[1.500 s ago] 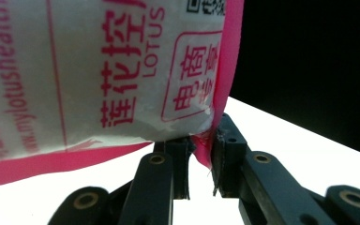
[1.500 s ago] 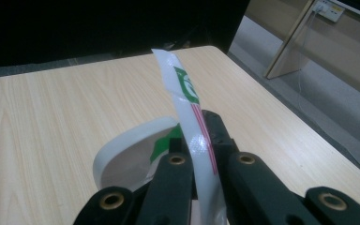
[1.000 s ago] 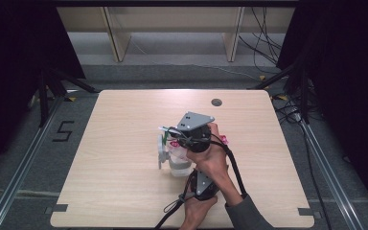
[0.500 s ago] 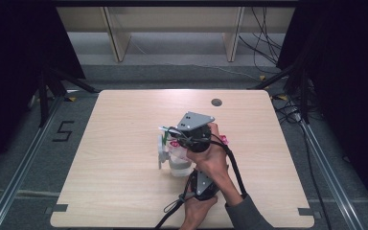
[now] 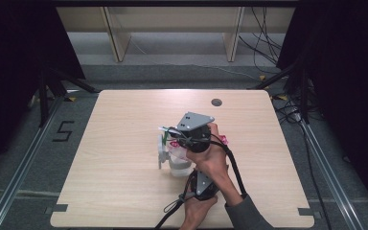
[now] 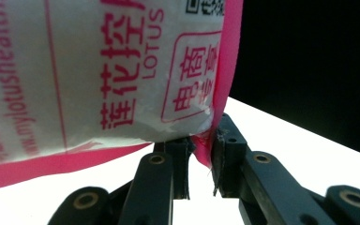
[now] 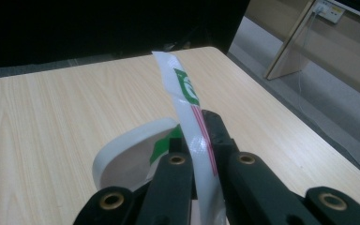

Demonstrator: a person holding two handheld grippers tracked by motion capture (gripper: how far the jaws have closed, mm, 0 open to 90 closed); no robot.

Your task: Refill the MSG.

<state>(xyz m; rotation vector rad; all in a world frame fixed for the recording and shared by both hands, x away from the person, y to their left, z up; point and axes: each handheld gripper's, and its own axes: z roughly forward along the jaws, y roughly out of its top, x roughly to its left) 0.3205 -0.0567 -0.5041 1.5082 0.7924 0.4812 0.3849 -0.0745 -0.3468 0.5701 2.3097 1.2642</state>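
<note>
Where left gripper (image 6: 200, 161) pinches pink-edged packet (image 6: 122, 70), cup (image 7: 126, 157) unseen.

The high view looks forward and down on the table (image 5: 124, 191) from above the person's side. Each gripper view rides low behind its own black jaws, very close to a plastic packet (image 6: 98, 70) (pressed almost against the left lens). The right gripper view shares the tabletop (image 7: 51, 117) with the high view
</note>
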